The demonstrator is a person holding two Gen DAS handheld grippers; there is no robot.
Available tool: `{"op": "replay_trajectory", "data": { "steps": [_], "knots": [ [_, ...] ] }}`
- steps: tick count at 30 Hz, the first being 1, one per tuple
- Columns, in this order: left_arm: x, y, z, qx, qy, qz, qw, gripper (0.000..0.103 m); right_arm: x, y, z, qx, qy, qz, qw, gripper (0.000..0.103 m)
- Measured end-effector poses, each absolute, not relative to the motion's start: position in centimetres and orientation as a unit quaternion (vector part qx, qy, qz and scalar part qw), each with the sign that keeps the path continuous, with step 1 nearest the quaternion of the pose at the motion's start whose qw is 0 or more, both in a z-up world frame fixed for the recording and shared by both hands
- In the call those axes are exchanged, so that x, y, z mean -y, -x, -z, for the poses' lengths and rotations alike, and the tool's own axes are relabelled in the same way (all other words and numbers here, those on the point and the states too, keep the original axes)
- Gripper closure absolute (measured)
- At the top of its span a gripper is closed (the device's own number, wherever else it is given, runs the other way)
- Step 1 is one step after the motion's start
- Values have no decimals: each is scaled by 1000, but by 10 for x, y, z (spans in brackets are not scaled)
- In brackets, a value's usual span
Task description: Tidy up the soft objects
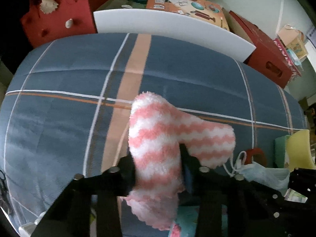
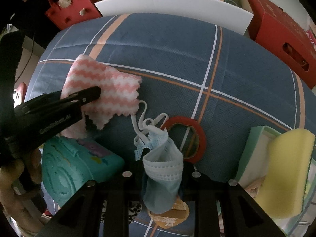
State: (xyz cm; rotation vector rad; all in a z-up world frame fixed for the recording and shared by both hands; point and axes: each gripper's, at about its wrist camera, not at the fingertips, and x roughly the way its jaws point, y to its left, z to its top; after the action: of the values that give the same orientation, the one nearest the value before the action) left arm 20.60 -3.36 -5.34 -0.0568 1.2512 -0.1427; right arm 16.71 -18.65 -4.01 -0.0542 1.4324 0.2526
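Note:
My left gripper (image 1: 158, 167) is shut on a fluffy pink-and-white striped cloth (image 1: 158, 138) and holds it above the blue plaid bedspread (image 1: 69, 69). In the right wrist view the same cloth (image 2: 102, 90) hangs from the left gripper (image 2: 86, 96) at the left. My right gripper (image 2: 162, 173) is shut on a light blue face mask (image 2: 162, 169), whose white ear loops (image 2: 144, 120) trail forward. The mask also shows at the lower right of the left wrist view (image 1: 262, 173).
A red tape ring (image 2: 185, 138) lies on the bedspread just beyond the mask. A yellow sponge (image 2: 286, 169) sits in a green box (image 2: 254, 138) at the right. A teal plastic toy (image 2: 75, 164) lies at the lower left. A white board (image 2: 173, 6) and red boxes (image 2: 280, 29) stand behind.

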Motion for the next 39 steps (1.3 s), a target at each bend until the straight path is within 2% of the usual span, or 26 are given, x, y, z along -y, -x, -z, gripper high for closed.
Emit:
{"op": "replay_trajectory", "data": {
  "steps": [2,8,21,39],
  "knots": [
    [34,-206,54,-582,28,71,809,75,185,-166,39,-654,27,-115,747,77],
    [32,-203,46,-569,46,85,816,83,186,-160,35,-655,29,-116,746,83],
    [16,-198,10,-528,51,50,846,84,190,-147,11,-645,43,-94,758,86],
    [-5,-142,-65,-467,43,28,883,84,194,-104,-70,-600,38,-87,794,86]
  ]
}}
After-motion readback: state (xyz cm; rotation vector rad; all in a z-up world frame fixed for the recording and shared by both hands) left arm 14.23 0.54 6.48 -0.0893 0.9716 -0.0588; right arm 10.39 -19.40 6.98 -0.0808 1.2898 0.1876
